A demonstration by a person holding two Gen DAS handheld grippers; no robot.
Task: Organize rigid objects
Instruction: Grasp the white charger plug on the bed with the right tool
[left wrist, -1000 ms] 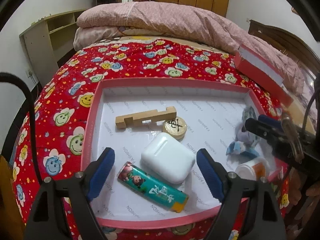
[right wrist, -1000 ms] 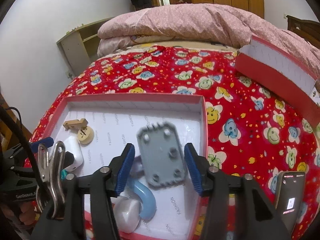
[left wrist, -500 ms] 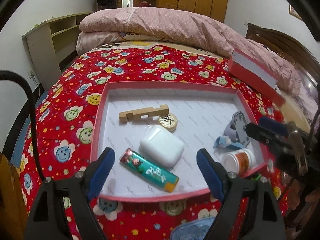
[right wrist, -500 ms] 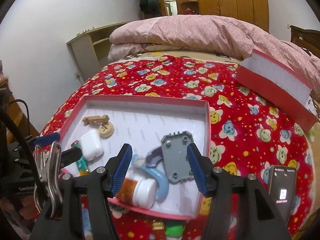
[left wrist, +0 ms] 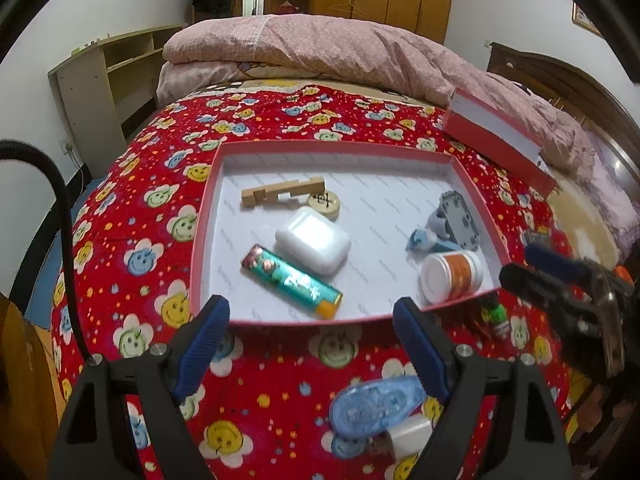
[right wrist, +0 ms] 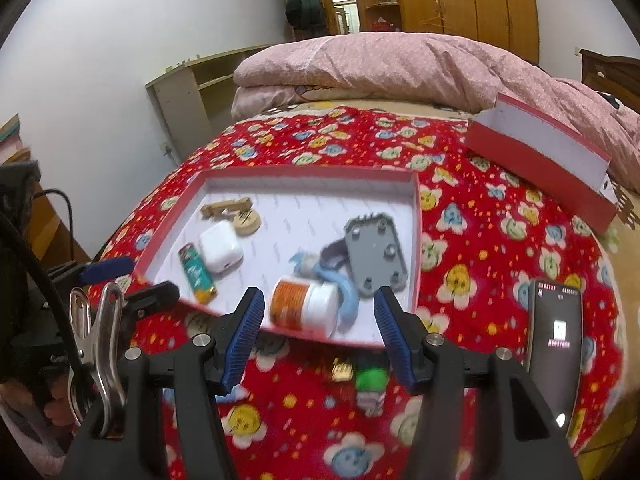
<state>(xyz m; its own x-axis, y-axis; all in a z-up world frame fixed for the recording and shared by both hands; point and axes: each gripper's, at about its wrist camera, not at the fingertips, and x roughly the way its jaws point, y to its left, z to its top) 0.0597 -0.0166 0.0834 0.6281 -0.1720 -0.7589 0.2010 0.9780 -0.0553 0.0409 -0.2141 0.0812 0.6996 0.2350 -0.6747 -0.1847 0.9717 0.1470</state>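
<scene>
A red tray (left wrist: 208,216) with a white floor lies on the flowered bedspread. It holds a wooden block (left wrist: 280,196), a round wooden piece (left wrist: 324,202), a white earbud case (left wrist: 314,240), a teal lighter (left wrist: 292,280), a white bottle with an orange label (right wrist: 304,304) and a grey studded plate (right wrist: 376,256) leaning on blue parts. My left gripper (left wrist: 312,348) is open and hangs over the tray's near edge. My right gripper (right wrist: 320,332) is open and empty, just short of the tray's near rim. A blue correction tape (left wrist: 376,404) lies on the bedspread below the left fingers.
A small green item (right wrist: 370,380) and a gold bit (right wrist: 342,370) lie on the bedspread before the tray. A phone (right wrist: 554,336) lies to the right with its screen lit. The red box lid (right wrist: 536,168) rests at the far right, with a pink quilt behind.
Both grippers have drawn back from the tray toward the bed's near side. The grey plate that stood between the right fingers now lies in the tray, outside them.
</scene>
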